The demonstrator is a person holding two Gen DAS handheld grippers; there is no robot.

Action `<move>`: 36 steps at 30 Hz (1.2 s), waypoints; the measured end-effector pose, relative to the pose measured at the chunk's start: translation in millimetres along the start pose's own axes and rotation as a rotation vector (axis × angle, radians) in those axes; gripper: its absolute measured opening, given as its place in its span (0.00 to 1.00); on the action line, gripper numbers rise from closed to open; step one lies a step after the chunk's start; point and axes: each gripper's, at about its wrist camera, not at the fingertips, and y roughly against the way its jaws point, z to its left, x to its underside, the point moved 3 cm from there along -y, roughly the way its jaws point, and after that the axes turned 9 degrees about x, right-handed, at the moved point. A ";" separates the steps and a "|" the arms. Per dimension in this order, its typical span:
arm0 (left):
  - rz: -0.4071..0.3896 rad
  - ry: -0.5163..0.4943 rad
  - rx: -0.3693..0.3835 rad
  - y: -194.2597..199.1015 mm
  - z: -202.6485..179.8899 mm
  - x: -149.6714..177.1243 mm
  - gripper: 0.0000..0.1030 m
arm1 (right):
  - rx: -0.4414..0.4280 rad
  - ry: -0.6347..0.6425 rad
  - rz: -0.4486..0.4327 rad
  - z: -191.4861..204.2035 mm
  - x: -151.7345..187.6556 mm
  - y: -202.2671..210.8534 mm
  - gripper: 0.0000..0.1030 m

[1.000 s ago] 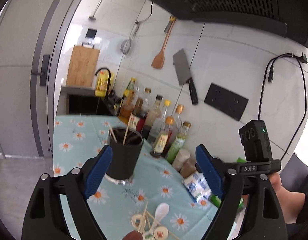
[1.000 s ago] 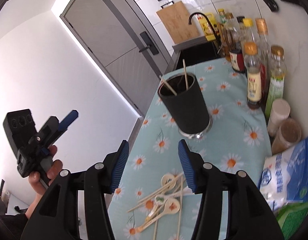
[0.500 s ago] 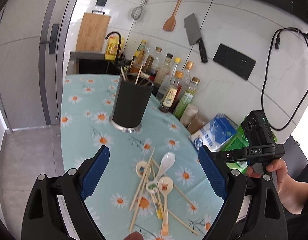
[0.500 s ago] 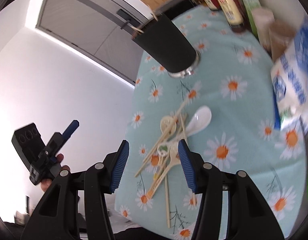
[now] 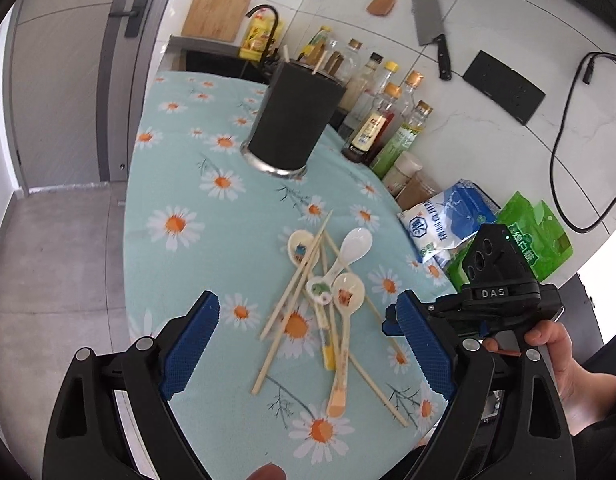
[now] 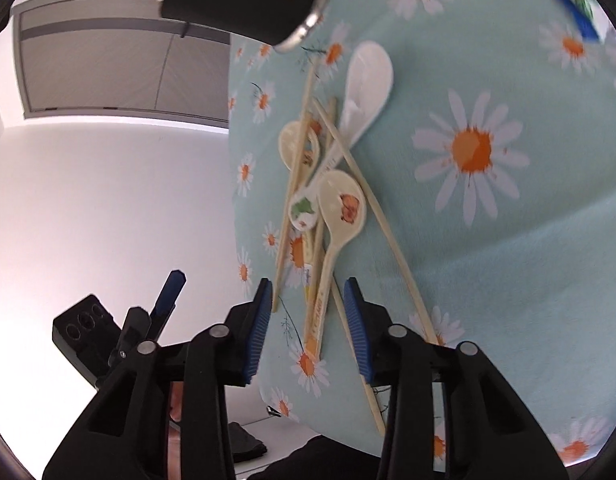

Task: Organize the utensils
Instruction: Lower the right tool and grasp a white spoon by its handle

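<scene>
1. A loose pile of pale wooden chopsticks (image 5: 296, 276) and ceramic soup spoons lies crisscrossed on the light blue daisy-print tablecloth (image 5: 212, 240), near the table's front edge.
2. The spoons are four: a plain white spoon (image 5: 354, 246), a cream spoon with an orange picture in its bowl (image 5: 348, 294), a small white spoon with a green motif (image 5: 319, 290), and a cream spoon partly under chopsticks (image 5: 299, 246).
3. Behind the pile, well apart, stands a black cylindrical utensil holder with a metal base (image 5: 292, 120); two chopstick tips poke out of its top.
4. The right gripper (image 6: 308, 308) hovers over the handle end of the orange-picture spoon; its blue pads are narrow and closing, with the spoon handle and chopstick ends seen between them but not pressed.
5. The left gripper (image 5: 308, 320) has its jaws spread wide, empty, framing the near end of the pile.
6. A row of sauce bottles (image 5: 384, 120) and a blue-white packet (image 5: 448, 220) line the wall side.
7. Compared with a second ago, both grippers have dropped closer to the table, the pile now sits central and large, the holder has receded toward the top of both views, and the right gripper's view is strongly rolled.
</scene>
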 end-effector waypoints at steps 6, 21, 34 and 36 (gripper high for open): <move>0.013 0.041 -0.002 1.3 8.8 11.3 0.85 | 0.000 -0.048 0.015 -4.1 -6.3 -25.4 0.29; 0.041 0.071 0.003 -3.3 12.4 14.3 0.85 | -0.028 -0.072 0.006 -9.0 -17.4 -44.4 0.09; 0.072 0.060 0.018 -19.5 7.7 9.5 0.85 | -0.050 -0.089 -0.024 -23.8 -9.9 -28.5 0.08; 0.081 0.056 0.019 -24.3 7.3 8.0 0.85 | -0.055 -0.089 -0.029 -24.6 -10.0 -23.5 0.08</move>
